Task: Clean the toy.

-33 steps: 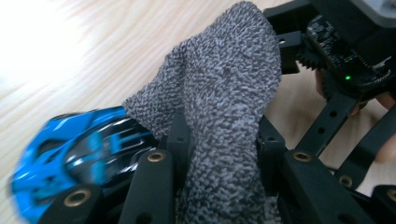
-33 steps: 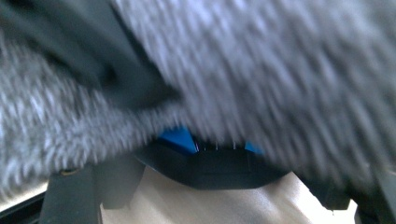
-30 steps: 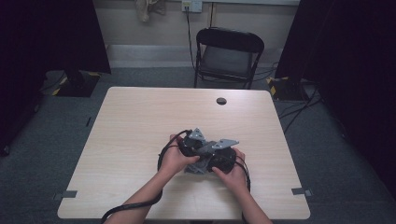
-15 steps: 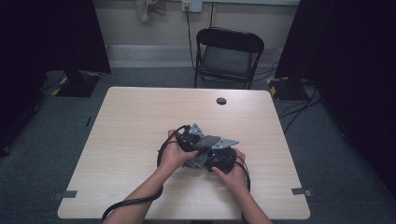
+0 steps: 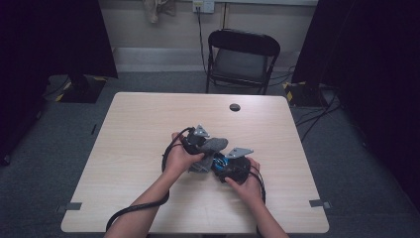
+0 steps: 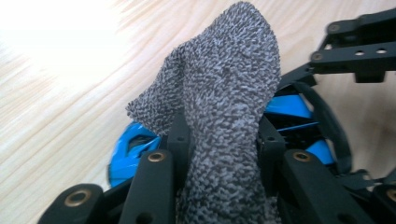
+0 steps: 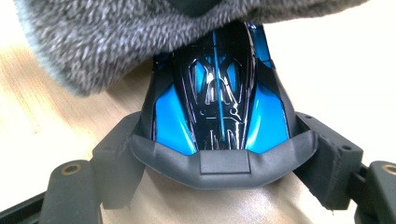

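Left gripper [image 6: 219, 154] jaws pinching grey cloth [image 6: 224, 93], draped over blue toy car [image 7: 219, 112]; right gripper [image 7: 219, 163] jaws clamping car's sides, nose toward cloth.

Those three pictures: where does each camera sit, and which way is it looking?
High view: above the person's side, looking forward and down at the table; forearms, left gripper, right gripper.
Left gripper view: along its jaws, shut on a grey cloth.
Right gripper view: along its jaws, gripping a blue and black toy car.
All views share cloth and car.
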`<state>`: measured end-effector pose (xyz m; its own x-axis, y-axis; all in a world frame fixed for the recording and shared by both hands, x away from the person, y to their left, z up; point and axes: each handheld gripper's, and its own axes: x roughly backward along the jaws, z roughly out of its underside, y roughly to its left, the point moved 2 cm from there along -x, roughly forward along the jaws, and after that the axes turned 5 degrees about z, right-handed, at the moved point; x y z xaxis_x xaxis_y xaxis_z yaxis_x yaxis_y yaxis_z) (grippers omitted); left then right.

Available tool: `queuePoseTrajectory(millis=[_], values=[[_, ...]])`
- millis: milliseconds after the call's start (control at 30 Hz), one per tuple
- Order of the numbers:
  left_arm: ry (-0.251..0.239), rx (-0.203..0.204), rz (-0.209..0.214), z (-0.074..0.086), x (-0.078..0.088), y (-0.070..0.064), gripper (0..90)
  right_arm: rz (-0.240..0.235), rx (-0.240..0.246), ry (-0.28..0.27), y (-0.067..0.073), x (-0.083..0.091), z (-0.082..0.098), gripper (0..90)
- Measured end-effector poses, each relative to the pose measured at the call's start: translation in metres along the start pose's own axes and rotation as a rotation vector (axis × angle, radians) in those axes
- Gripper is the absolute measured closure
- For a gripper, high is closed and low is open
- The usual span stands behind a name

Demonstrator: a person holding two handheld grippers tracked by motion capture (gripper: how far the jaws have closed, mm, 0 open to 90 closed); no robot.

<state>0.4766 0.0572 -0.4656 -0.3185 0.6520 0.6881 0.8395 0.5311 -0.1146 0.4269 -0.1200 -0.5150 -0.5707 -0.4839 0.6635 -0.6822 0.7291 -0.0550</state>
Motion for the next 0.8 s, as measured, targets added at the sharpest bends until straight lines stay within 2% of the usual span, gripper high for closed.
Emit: queuePoseTrajectory(millis=[233,433,533,800], values=[[0.001,0.025,-0.016,0.005,0.003,0.009,66.9,0.0,-0.001,0.0,0.0,0.0,0.0,24.1],[-0.014,0.059,-0.029,0.01,0.006,0.021,66.8,0.0,-0.001,0.0,0.0,0.0,0.0,24.1],[-0.006,0.069,-0.043,0.011,0.007,0.027,66.8,0.0,-0.001,0.0,0.0,0.0,0.0,24.1],[-0.007,0.102,-0.055,0.013,0.007,0.036,66.7,0.0,-0.001,0.0,0.0,0.0,0.0,24.1]])
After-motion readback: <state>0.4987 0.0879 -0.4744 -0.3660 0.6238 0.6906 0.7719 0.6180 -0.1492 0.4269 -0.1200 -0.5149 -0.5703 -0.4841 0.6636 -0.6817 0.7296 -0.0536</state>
